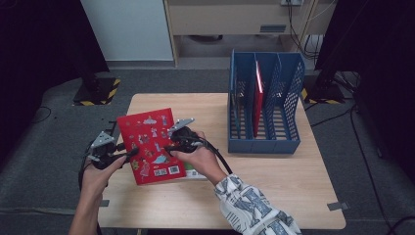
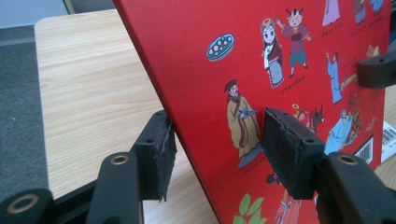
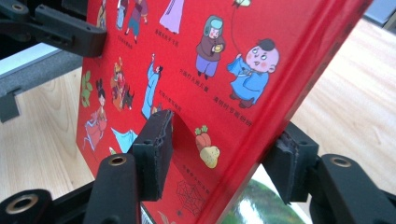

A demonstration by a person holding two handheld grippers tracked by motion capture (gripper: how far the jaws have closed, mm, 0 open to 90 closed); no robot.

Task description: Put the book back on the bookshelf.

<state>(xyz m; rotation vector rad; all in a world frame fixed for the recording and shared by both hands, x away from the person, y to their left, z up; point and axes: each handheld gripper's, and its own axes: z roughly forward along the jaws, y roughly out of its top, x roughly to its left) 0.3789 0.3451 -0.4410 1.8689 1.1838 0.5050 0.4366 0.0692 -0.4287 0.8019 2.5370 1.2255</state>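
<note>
While both grippers clamp the red book [image 1: 150,146] by opposite edges (left gripper [image 1: 108,155], right gripper [image 1: 180,139]), tilted just above the table [image 1: 293,186] left of the blue file rack [image 1: 264,110], lift evenly, since the right grip seems shallow.

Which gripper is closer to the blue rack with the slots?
Right. The right gripper holds the red book's edge nearest the blue rack; the left gripper grips the far edge.
</note>
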